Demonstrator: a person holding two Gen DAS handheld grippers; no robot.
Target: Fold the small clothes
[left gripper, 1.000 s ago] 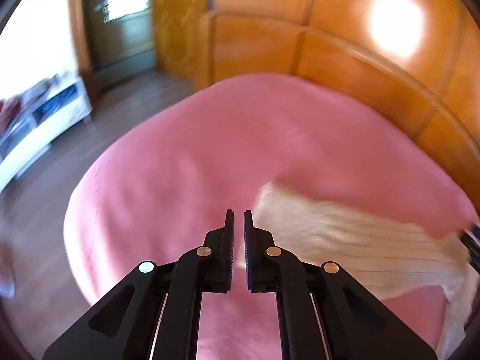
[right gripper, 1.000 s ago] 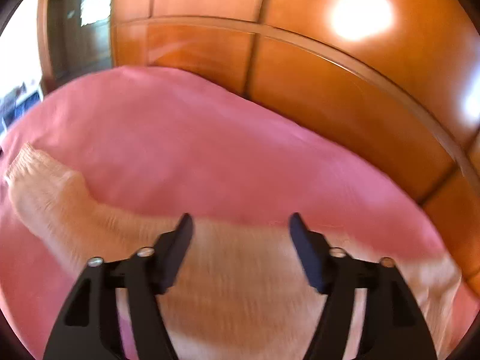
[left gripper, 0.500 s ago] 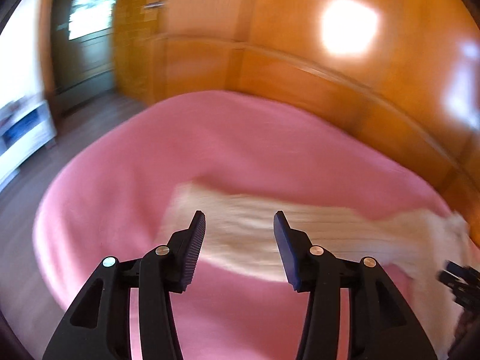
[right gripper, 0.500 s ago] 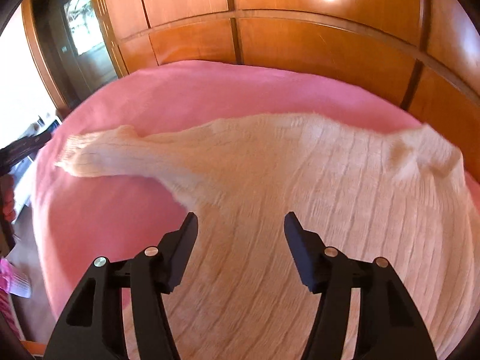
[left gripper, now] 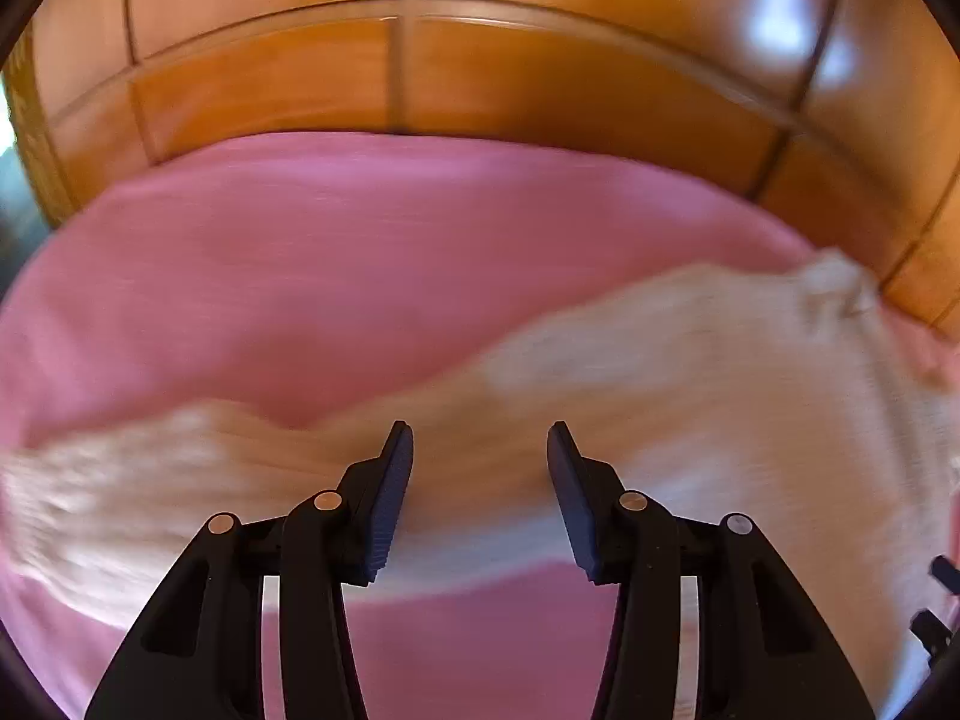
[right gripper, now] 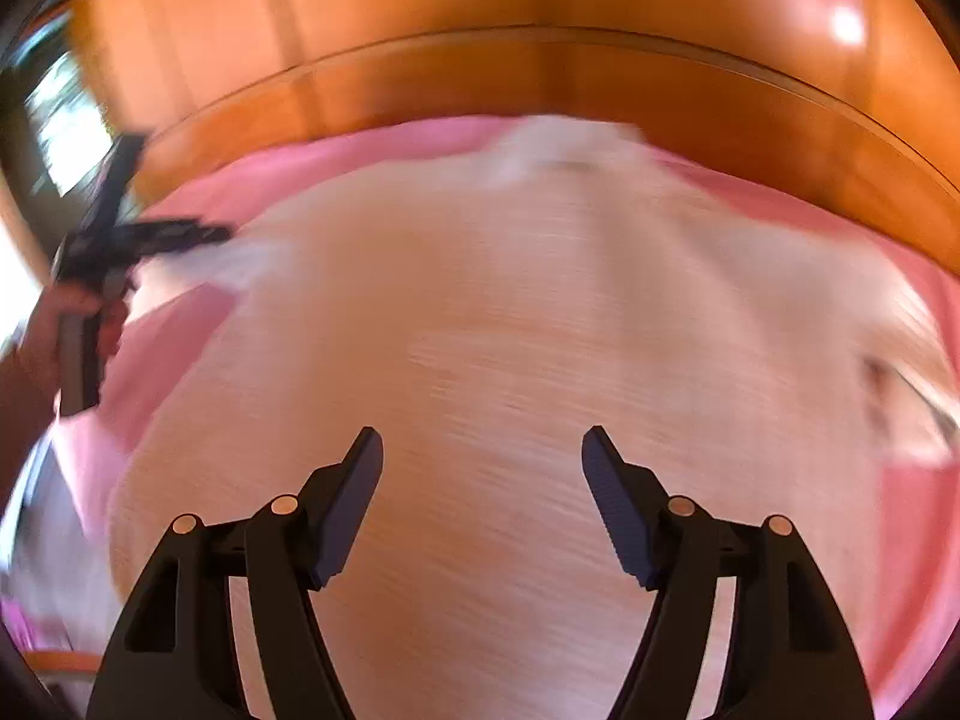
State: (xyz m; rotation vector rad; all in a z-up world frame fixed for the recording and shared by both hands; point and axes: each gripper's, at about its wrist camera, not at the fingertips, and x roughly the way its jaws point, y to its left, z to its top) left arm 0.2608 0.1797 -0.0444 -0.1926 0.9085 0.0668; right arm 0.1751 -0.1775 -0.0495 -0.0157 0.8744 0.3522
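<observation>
A cream ribbed knit sweater [right gripper: 510,330] lies spread flat on the pink bed cover [left gripper: 330,252]. In the left wrist view its sleeve [left gripper: 198,468] runs out to the left and its body [left gripper: 750,390] fills the right. My left gripper [left gripper: 480,456] is open and empty, just above the sleeve where it joins the body. My right gripper [right gripper: 483,450] is open and empty over the middle of the sweater's body. The left gripper also shows in the right wrist view [right gripper: 120,240] at the far left, held by a hand. Both views are blurred.
A glossy wooden headboard [left gripper: 480,78] curves along the far side of the bed, also in the right wrist view [right gripper: 540,78]. A window or door [right gripper: 54,120] shows at the far left. Bare pink cover lies beyond the sweater.
The left gripper opened and swung right over the sleeve. The right gripper stayed open and moved over the sweater's body. The sweater now lies spread flat.
</observation>
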